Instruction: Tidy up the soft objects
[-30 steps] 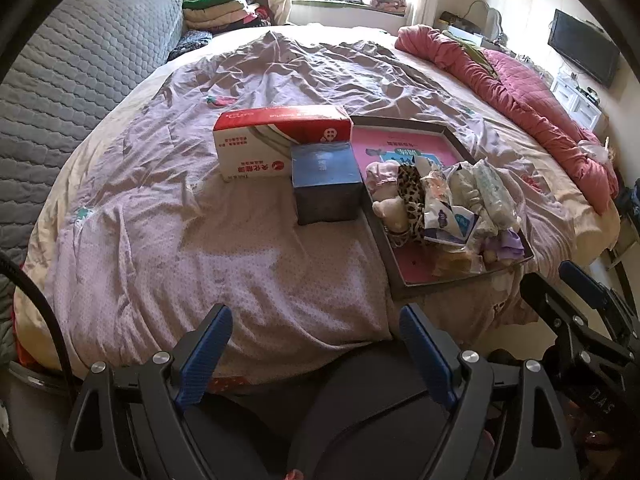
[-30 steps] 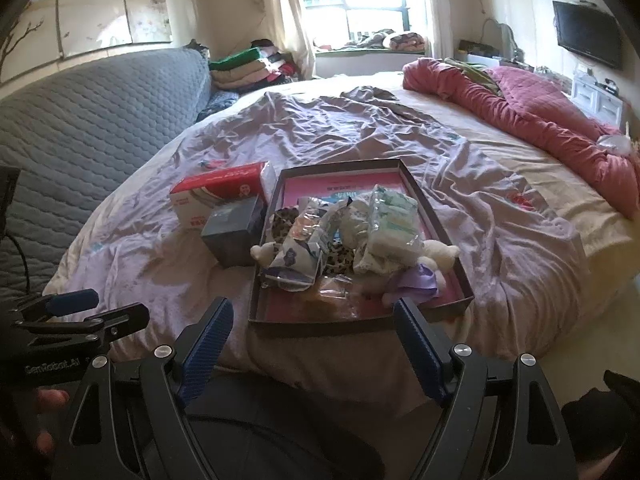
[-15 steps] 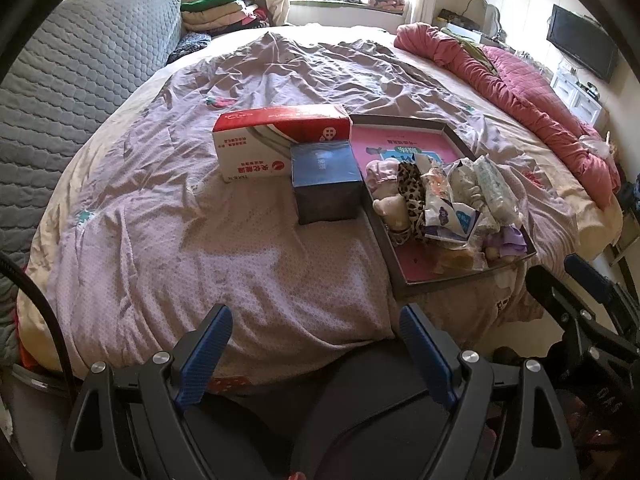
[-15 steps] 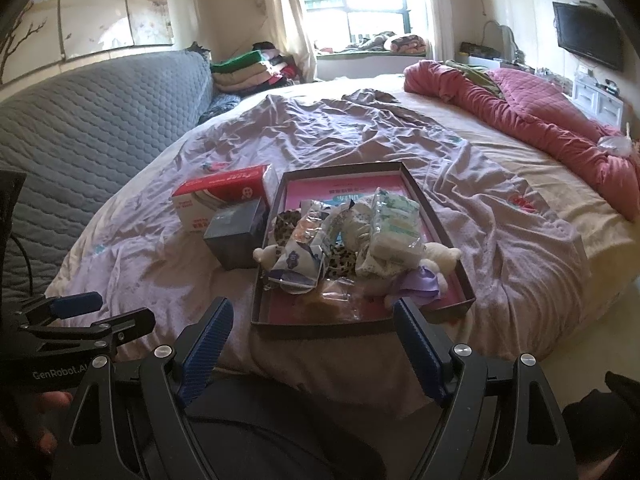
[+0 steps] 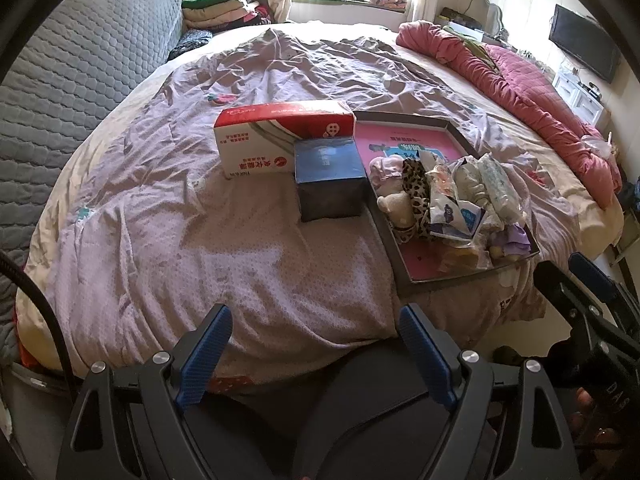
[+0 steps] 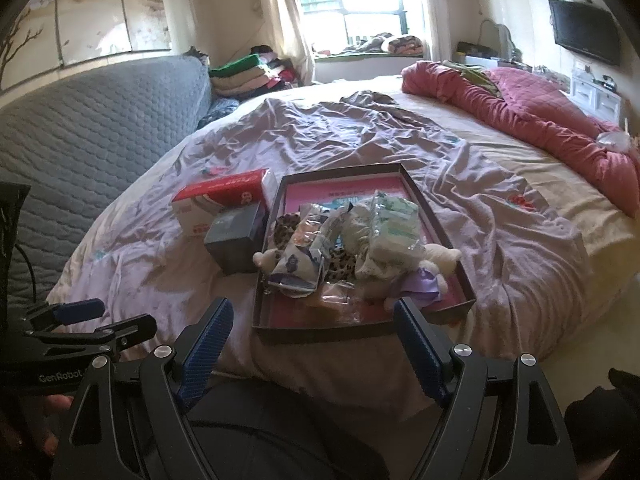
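A dark tray with a pink floor (image 5: pixel 416 144) (image 6: pixel 352 184) lies on the bed near its front edge. It holds a heap of soft things: a cream plush toy (image 5: pixel 394 204) (image 6: pixel 440 258), a leopard-print piece (image 5: pixel 414 184), wipe packets (image 6: pixel 390 228) and a purple item (image 6: pixel 418 286). A red-and-white box (image 5: pixel 280 136) (image 6: pixel 218 202) and a dark blue box (image 5: pixel 330 180) (image 6: pixel 236 236) stand left of the tray. My left gripper (image 5: pixel 316 356) is open and empty before the bed edge. My right gripper (image 6: pixel 310 348) is open and empty just short of the tray.
The bed has a wrinkled lilac sheet (image 5: pixel 160 220). A pink quilt (image 5: pixel 520 88) lies along its right side. A grey quilted headboard (image 5: pixel 60 92) rises at the left. Folded clothes (image 6: pixel 248 74) are stacked at the back. Each gripper shows at the edge of the other's view.
Both grippers have drifted slightly forward toward the bed; the tray sits a little closer in the right wrist view. Nothing on the bed has moved.
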Motion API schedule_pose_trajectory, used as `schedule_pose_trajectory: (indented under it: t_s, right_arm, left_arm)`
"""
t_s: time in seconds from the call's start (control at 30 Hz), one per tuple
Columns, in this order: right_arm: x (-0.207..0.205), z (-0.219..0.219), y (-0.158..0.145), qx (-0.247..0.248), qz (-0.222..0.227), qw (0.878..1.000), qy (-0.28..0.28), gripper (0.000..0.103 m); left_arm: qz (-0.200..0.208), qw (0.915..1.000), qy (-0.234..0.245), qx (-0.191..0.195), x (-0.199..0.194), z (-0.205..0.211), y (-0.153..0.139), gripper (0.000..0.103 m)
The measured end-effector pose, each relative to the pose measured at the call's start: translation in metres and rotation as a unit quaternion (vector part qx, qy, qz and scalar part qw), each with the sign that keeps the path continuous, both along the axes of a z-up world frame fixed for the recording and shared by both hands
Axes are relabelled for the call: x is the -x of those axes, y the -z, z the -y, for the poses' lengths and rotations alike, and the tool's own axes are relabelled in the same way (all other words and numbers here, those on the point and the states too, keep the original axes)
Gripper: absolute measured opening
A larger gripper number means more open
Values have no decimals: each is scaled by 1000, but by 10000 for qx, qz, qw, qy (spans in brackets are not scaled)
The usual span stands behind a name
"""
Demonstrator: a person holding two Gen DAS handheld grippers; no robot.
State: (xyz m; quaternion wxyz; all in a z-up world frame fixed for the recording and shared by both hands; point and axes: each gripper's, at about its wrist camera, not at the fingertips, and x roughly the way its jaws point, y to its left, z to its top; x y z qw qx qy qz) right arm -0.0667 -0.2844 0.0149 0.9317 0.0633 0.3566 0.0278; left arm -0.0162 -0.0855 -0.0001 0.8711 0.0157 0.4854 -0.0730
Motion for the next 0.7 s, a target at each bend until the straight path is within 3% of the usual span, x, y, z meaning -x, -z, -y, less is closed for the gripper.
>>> schedule_pose_trajectory:
  t_s: [0.7]
  right_arm:
    - [1, 0, 1, 71, 91, 9999, -39, 83]
  left_arm:
    - [116, 9999, -77, 68, 0, -6, 2, 85]
